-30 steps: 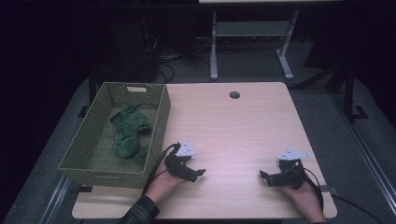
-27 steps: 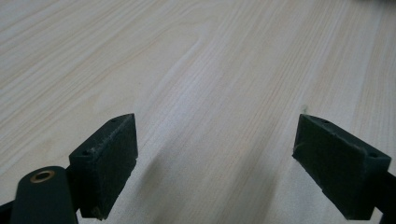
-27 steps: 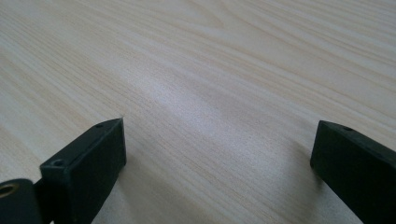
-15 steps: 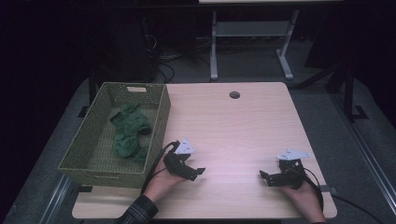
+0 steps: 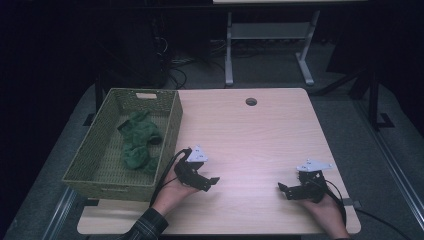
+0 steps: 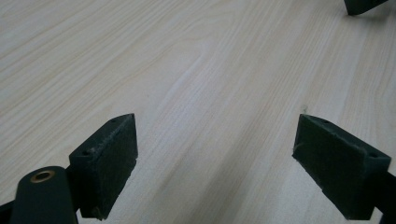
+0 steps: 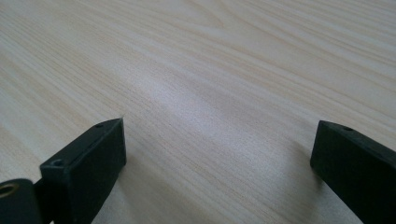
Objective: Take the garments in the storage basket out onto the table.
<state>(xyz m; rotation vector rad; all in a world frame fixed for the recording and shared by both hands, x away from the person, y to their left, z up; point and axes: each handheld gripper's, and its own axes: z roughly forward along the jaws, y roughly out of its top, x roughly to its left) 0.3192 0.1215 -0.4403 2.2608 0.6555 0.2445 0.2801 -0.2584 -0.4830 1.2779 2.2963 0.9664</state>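
Note:
A green woven basket (image 5: 95, 165) sits at the table's left side with a crumpled green cloth (image 5: 138, 140) inside it. My left gripper (image 5: 212, 183) rests low on the wooden table (image 5: 250, 135) just right of the basket, open, with bare wood between its jaws (image 6: 212, 154). My right gripper (image 5: 282, 190) lies near the front right of the table, also open over bare wood (image 7: 219, 154). A corner of the right gripper's jaw (image 6: 364, 5) shows at the top right of the left gripper view.
A round cable hole (image 5: 251, 101) is in the table's far edge. A white table frame (image 5: 265, 45) stands on the dark floor beyond. Cables trail from both grippers toward the front edge.

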